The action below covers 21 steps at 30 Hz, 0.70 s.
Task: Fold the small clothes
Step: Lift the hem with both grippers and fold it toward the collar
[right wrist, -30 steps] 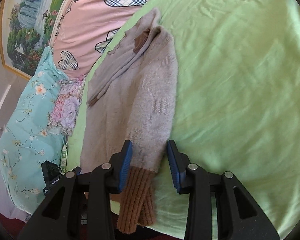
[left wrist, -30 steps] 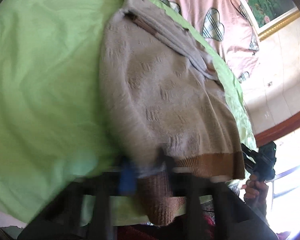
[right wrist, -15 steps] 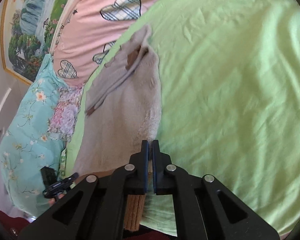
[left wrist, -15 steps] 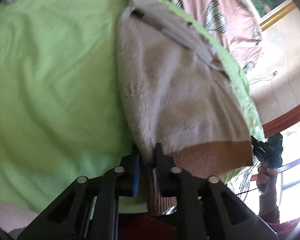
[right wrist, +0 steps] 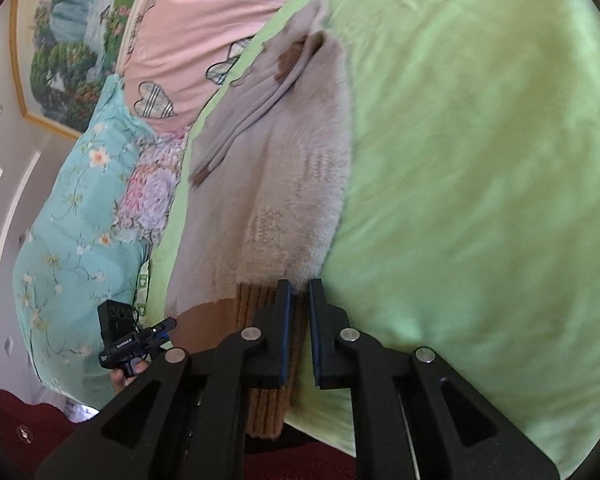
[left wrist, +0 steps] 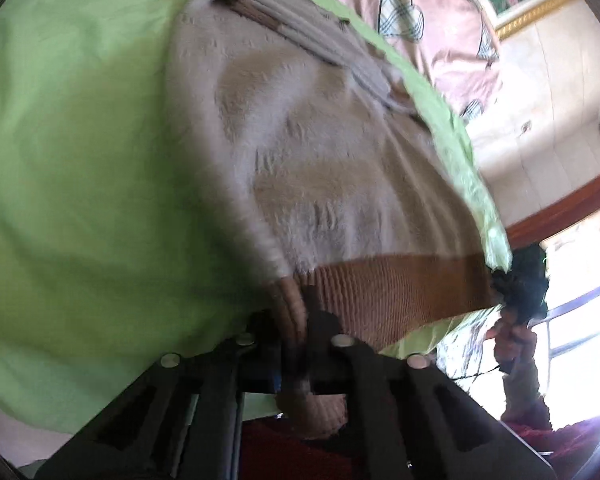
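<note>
Claws (left wrist: 296, 344) (right wrist: 299, 320) pinch sweater (right wrist: 300, 184) hem corners at sheet (right wrist: 480, 140) edge.

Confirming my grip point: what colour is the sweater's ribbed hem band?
Brown, against the beige-grey sweater; hem band shows best in the left wrist view.

Left claw (left wrist: 300, 336) tips smeared by motion blur — grip on sweater (left wrist: 320, 168) cuff unclear. Sweater collar cut off at top edge. Painting (right wrist: 56, 40) cropped.

Green sheet (right wrist: 480, 160), pink quilt (right wrist: 188, 20), floral pillow (right wrist: 72, 208).
</note>
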Tool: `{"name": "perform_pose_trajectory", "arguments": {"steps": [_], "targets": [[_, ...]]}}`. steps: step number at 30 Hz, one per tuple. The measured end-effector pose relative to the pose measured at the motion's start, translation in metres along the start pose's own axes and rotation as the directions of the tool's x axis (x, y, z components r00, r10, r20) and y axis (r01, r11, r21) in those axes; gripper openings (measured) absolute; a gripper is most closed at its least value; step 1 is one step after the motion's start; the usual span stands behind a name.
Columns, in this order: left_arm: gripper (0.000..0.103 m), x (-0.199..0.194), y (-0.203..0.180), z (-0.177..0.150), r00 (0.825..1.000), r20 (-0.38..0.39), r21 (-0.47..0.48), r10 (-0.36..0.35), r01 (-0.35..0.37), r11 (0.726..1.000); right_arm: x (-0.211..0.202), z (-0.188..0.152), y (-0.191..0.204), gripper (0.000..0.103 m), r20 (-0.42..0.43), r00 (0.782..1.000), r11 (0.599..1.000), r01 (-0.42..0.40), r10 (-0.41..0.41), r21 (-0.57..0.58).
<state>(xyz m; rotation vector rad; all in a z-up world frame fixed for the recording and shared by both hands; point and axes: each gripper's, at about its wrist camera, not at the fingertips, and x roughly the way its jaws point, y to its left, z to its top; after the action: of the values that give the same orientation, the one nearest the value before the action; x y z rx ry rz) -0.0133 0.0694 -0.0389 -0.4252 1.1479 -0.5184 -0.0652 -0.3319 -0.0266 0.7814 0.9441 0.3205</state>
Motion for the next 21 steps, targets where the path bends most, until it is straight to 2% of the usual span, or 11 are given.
{"name": "perform_pose_trajectory", "arguments": {"steps": [3,8,11,18,20,21], "targets": [[0.006,-0.005,0.002,-0.005,1.000,0.012,0.016,0.010,-0.010,1.000,-0.010,-0.002,0.005,0.003,0.013,1.000,0.999,0.020,-0.020,-0.039],[0.006,-0.003,0.015,-0.004,1.000,0.009,-0.035,-0.025,0.026,0.999,-0.033,-0.004,-0.022,0.002,0.061,0.998,0.999,0.014,-0.016,0.033],[0.006,-0.002,0.008,-0.002,1.000,0.004,-0.004,-0.006,0.006,1.000,-0.032,-0.005,-0.034,0.003,0.080,0.996,0.990,-0.044,0.033,0.135],[0.009,-0.003,0.019,0.002,0.998,-0.036,-0.056,-0.042,0.040,0.998,-0.018,0.001,-0.027,0.004,0.046,0.998,0.992,-0.049,0.044,0.120],[0.010,-0.004,0.022,0.000,0.998,-0.039,-0.066,-0.052,0.049,0.997,-0.020,0.002,-0.027,0.010,0.041,0.997,0.990,-0.066,0.061,0.126],[0.011,-0.004,0.023,0.000,0.998,-0.038,-0.071,-0.056,0.053,0.996,-0.022,0.002,-0.028,0.020,0.044,0.995,0.986,-0.098,0.092,0.135]]}}
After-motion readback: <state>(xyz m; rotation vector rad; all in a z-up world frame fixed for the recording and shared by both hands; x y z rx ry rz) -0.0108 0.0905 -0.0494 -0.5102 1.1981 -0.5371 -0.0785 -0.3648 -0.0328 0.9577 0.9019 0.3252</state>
